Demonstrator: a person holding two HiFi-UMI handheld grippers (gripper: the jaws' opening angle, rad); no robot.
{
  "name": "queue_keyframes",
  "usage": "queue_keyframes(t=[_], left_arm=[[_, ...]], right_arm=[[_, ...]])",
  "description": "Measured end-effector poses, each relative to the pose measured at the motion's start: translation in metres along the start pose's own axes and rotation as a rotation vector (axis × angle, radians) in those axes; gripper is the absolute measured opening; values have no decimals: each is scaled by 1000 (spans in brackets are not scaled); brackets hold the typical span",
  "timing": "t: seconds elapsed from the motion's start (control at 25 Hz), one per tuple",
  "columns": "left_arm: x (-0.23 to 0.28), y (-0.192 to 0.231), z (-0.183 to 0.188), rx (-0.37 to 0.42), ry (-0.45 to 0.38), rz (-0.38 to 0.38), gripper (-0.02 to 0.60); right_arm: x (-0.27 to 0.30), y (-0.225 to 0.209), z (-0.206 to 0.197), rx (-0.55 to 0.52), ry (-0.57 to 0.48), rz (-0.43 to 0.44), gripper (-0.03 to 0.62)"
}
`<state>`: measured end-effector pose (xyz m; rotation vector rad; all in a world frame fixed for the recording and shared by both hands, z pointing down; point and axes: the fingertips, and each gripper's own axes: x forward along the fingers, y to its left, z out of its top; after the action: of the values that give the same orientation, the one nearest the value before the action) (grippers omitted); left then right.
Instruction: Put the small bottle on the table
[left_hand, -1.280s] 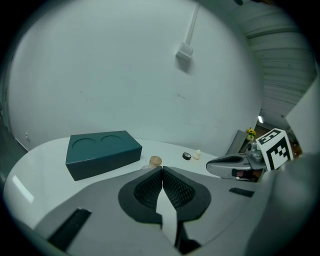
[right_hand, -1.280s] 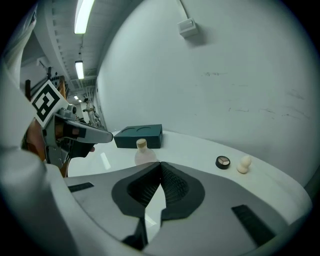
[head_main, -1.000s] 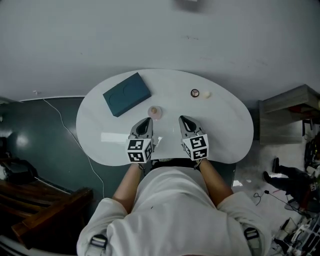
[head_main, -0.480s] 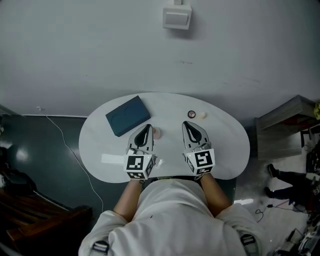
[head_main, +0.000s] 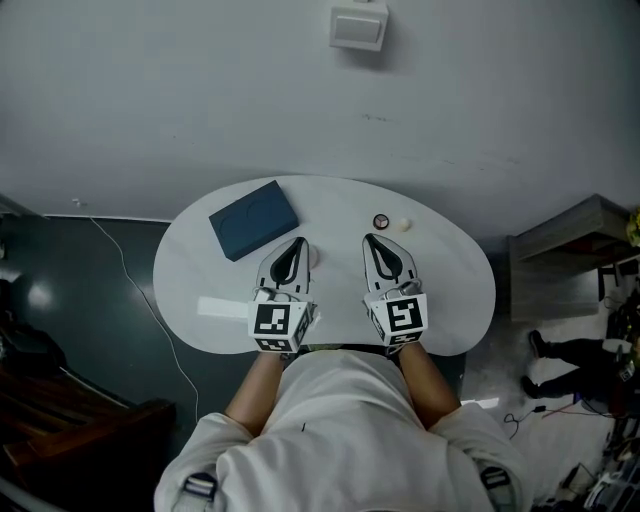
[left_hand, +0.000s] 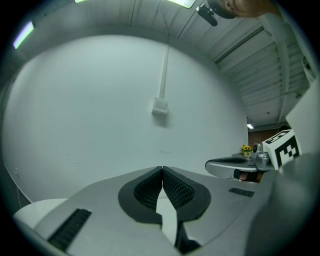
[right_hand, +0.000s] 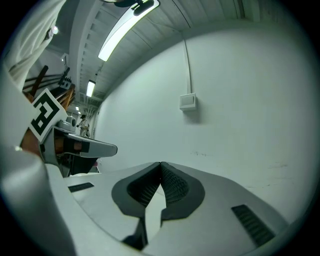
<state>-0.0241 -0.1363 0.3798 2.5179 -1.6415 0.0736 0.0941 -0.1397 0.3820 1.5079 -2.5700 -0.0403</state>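
In the head view both grippers hover over the near half of a white oval table (head_main: 450, 290). My left gripper (head_main: 296, 243) is shut and holds nothing; its jaws meet at the tip in the left gripper view (left_hand: 162, 171). Just right of its tip sits a small pinkish object (head_main: 314, 256), partly hidden. My right gripper (head_main: 371, 240) is also shut and empty, as the right gripper view (right_hand: 160, 166) shows. Beyond it stand a small dark round item (head_main: 380, 221) and a small cream piece (head_main: 404, 224). Which of these is the small bottle I cannot tell.
A teal box (head_main: 253, 219) lies at the table's far left. A white wall box (head_main: 359, 26) hangs on the grey wall behind. A cable (head_main: 130, 280) runs down the dark floor at left, and a grey shelf (head_main: 570, 255) stands at right.
The head view has tilted up, bringing the wall box into sight. My left gripper has edged forward alongside the pinkish object. Both grippers stay shut.
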Motion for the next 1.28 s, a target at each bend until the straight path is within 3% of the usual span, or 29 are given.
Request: queue_keyframes(t=[1.28], left_arm=[[-7,-14,-9,23,25,7,20]], right_arm=[[-19,-11,-7,14,12,5,-3]])
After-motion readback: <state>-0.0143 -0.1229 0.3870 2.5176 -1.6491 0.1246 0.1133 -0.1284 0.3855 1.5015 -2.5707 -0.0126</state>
